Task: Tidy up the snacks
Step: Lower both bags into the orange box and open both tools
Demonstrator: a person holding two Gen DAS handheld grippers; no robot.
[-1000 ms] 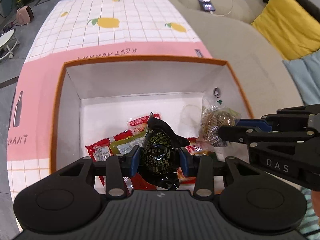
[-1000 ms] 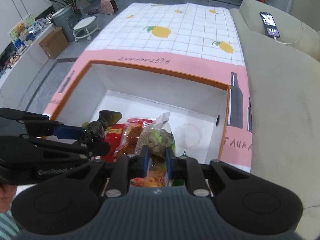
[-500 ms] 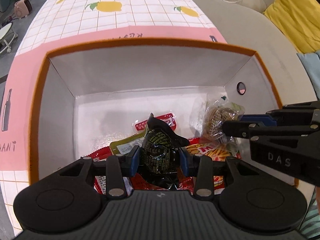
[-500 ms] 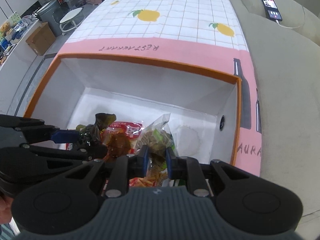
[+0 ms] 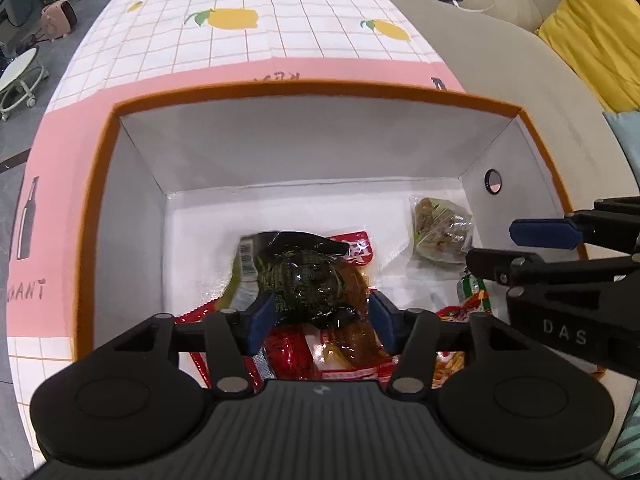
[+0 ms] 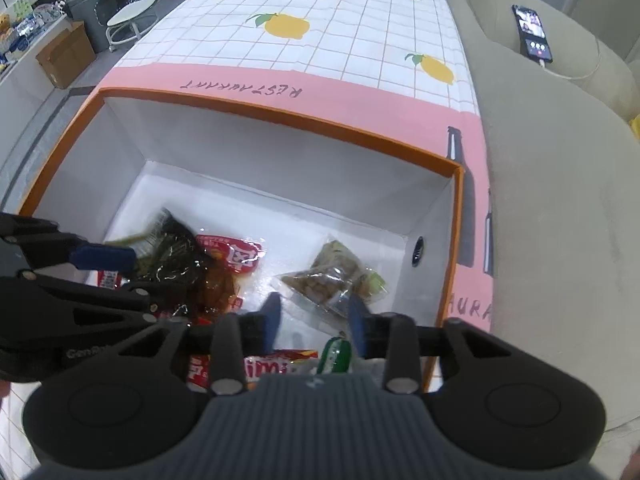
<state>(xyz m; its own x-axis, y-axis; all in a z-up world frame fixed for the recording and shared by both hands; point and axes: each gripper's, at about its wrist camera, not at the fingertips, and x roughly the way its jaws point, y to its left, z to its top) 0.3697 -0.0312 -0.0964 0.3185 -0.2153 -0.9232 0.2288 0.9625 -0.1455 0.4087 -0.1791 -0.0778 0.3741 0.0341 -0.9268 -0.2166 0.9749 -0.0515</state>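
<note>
Inside the box (image 5: 100, 216) — both grippers spread, likely just releasing: black packet (image 5: 304, 276) between left gripper (image 5: 320, 316) pads, clear pouch (image 6: 332, 276) ahead of right gripper (image 6: 316, 316) — next, withdraw upward.

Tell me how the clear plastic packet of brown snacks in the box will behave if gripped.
The clear plastic packet of brown snacks looks crinkly and loosely filled, so it would probably flop and deform. Its glossy film may slip. The lumpy contents might crush.

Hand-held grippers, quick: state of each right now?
Left hand-held gripper: open, black snack pack lying between its fingers.
Right hand-held gripper: open, clear snack bag released.
</note>
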